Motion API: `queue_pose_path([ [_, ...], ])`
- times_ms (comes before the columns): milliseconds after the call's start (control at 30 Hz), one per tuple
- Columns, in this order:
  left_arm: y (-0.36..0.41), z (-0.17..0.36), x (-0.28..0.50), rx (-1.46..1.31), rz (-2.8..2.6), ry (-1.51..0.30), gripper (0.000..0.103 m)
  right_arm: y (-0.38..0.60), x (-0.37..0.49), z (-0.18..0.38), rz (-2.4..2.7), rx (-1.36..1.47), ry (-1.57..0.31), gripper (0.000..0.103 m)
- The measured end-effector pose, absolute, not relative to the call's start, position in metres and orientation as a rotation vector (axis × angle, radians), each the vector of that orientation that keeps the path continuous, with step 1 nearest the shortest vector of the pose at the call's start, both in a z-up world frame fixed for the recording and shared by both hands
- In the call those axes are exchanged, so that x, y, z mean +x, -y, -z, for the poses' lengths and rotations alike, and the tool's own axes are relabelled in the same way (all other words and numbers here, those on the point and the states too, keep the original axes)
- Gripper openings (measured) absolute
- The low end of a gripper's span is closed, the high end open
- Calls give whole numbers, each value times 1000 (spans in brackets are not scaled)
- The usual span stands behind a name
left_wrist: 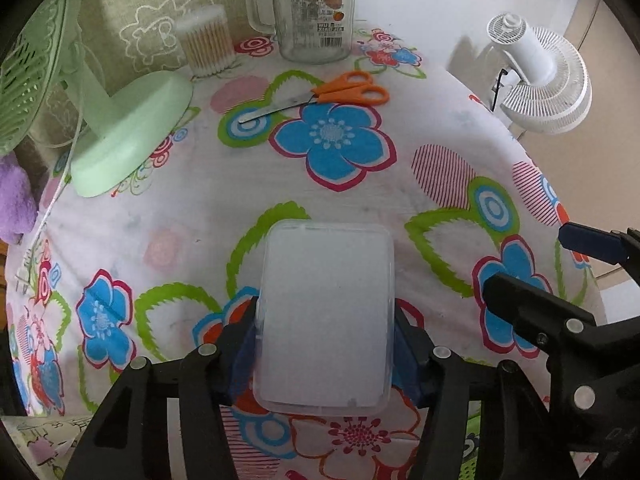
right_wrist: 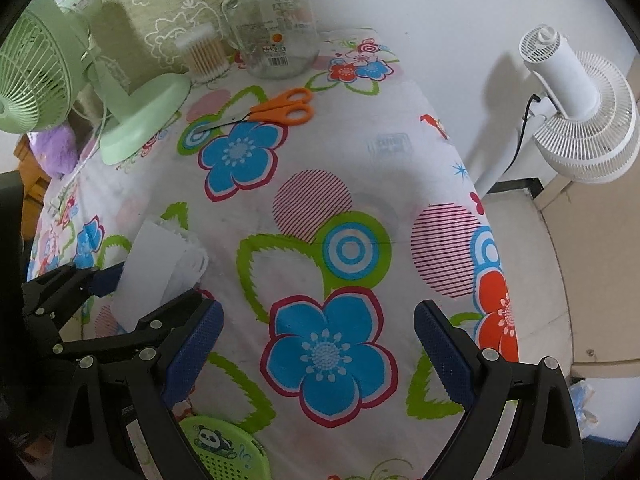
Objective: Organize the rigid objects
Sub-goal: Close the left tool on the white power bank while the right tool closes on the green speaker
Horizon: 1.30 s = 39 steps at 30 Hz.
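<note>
- The left tool (left_wrist: 326, 344) is clamped on a translucent plastic box (left_wrist: 326, 316), one blue pad against each long side; it fills the lower centre of the left wrist view.
- In the right wrist view the same box (right_wrist: 150, 268) appears at the left edge, tilted, held between the left tool's pads above the flowered cloth (right_wrist: 360, 168).
- The right tool (right_wrist: 318, 344) stands wide open at the bottom of its own view, nothing between its blue pads, over a blue flower print.
- Orange-handled scissors (left_wrist: 320, 98) lie closed on the bench in the upper centre, blades pointing to the left.
- Behind them, at the top of the frame, stands a glass jar (left_wrist: 312, 12) with a printed label, and just left of it a clear tub of cotton swabs (left_wrist: 206, 40).
- A green desk fan (left_wrist: 128, 132) occupies the upper left, its round base on the cloth.
- A white fan (right_wrist: 576, 116) stands off the bench at the upper right.
- A green panda-print basket (right_wrist: 224, 452) shows at the bottom edge of the right wrist view.
</note>
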<state>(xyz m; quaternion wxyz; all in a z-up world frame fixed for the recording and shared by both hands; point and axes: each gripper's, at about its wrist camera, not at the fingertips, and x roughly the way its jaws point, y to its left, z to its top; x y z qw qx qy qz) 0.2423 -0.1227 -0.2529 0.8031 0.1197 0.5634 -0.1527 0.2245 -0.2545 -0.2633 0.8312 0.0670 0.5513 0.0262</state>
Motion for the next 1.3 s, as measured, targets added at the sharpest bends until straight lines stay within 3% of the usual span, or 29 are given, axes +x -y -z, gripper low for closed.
queue_pose_path([
  [667, 85, 213, 184, 186, 244, -1160, 60, 224, 177, 233, -89, 110, -1120, 98],
  [1300, 68, 225, 118, 168, 193, -1187, 60, 198, 133, 261, -91, 81, -1197, 98],
])
